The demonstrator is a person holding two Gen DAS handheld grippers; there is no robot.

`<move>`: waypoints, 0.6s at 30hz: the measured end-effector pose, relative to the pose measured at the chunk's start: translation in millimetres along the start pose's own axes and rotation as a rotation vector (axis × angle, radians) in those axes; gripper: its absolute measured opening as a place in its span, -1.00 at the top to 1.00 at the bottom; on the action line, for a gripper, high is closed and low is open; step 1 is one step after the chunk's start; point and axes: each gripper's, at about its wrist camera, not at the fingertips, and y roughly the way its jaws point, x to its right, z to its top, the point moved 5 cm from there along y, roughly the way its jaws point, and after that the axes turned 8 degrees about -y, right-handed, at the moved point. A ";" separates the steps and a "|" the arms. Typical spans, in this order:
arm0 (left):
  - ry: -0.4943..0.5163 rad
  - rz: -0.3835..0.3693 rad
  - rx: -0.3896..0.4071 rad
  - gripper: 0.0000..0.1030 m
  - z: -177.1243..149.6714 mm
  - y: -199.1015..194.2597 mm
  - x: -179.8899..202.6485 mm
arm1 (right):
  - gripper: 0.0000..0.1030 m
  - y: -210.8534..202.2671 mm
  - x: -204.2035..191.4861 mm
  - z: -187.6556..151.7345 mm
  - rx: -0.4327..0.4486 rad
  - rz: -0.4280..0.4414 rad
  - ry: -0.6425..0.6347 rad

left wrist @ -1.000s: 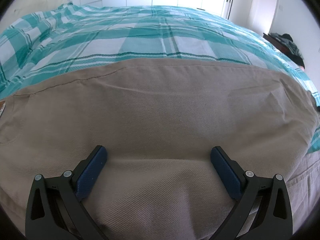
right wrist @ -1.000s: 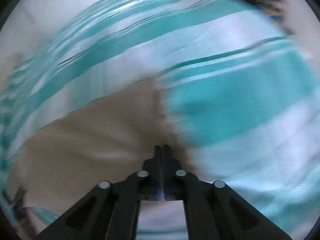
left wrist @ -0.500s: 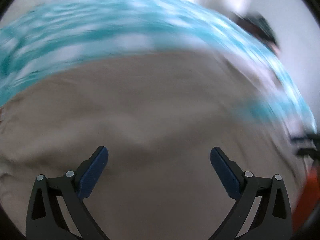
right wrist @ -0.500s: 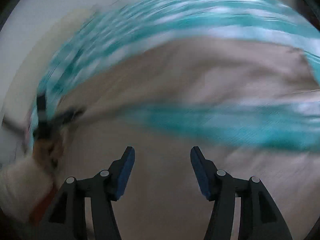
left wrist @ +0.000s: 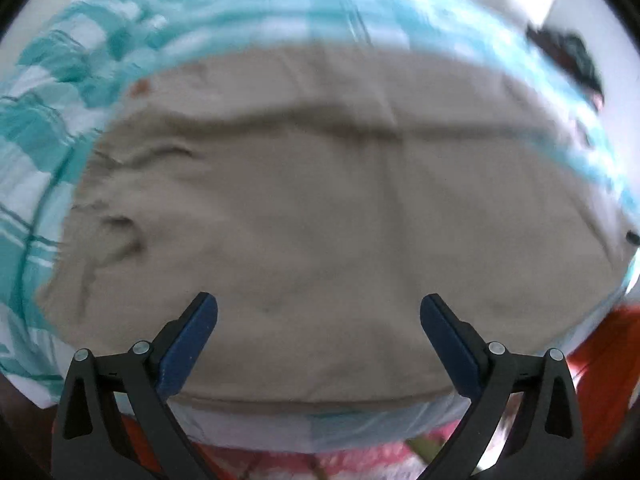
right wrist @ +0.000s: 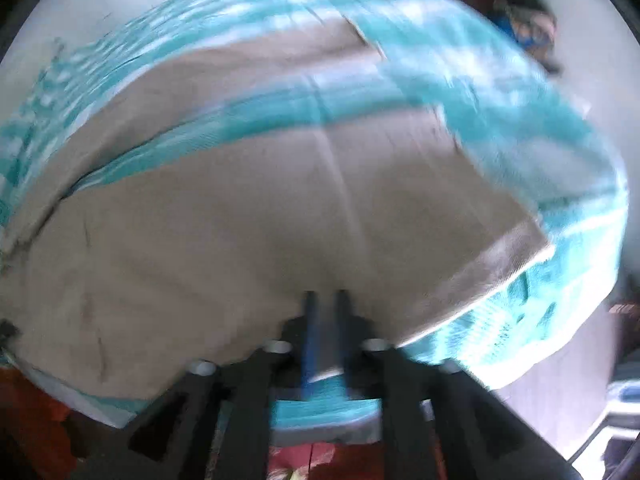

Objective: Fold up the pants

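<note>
Beige pants [left wrist: 320, 208] spread on the teal checked bed [left wrist: 48, 128].
Left claw [left wrist: 319, 344] hangs spread above their near edge; right claw [right wrist: 325, 300], jaws just closing, nearly together on the pants' near edge.

Left gripper [left wrist: 319, 320] wide — right gripper [right wrist: 325, 300] narrowing

Your pants [left wrist: 320, 208] are plain beige, lying on a bedspread [left wrist: 52, 112] checked in teal and white. Both grippers are black with blue pads [left wrist: 188, 344].
</note>
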 end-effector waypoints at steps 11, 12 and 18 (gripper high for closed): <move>-0.054 0.193 -0.027 -0.96 -22.9 -2.0 -60.9 | -0.22 29.8 -129.7 19.9 0.071 0.099 -0.093; -0.077 0.144 0.015 -0.96 -8.4 -11.2 -60.4 | -0.23 28.8 -132.0 17.6 0.073 0.091 -0.091; -0.074 0.058 0.203 -0.97 134.1 9.6 -39.6 | -0.38 41.4 -130.9 29.4 0.068 0.076 -0.088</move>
